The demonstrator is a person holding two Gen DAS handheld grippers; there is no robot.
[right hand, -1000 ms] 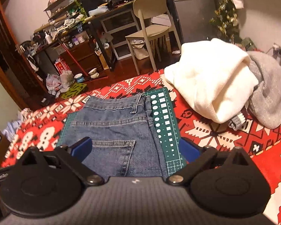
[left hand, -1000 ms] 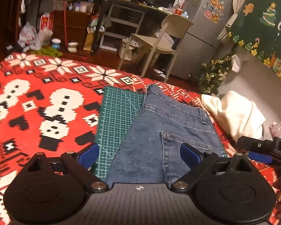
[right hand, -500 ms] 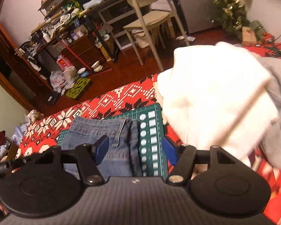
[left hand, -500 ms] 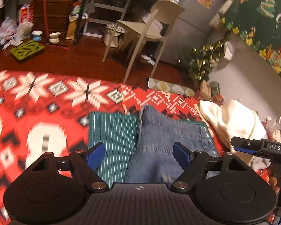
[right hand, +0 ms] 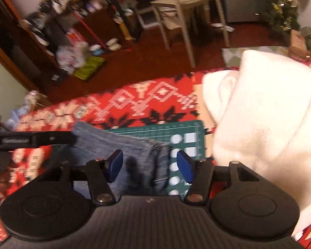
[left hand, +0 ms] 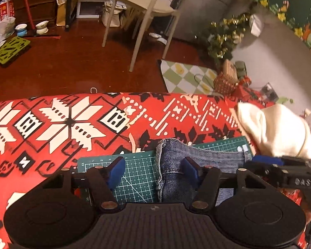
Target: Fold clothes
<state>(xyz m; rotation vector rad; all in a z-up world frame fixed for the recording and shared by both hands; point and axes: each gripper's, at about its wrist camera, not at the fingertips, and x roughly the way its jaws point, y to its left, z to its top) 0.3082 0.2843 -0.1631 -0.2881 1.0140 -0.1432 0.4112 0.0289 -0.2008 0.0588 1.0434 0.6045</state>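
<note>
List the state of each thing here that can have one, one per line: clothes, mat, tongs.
jeans: folded, lying on the mat, waistband end between both tongs.
green cutting mat: flat on the red patterned cloth, partly covered by the jeans.
cream sweater: unfolded heap beside the mat.
left tongs: jaws closing, denim edge between them, not yet pinched.
right tongs: jaws closing, denim between them, not yet pinched.

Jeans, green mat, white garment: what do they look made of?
Jeans: blue denim, matte; twill weave and stitched seams show. Green mat: looks like a smooth rubbery or vinyl cutting mat, printed white grid. White garment: soft knit, probably fleece or wool; fine ribbed texture.
</note>
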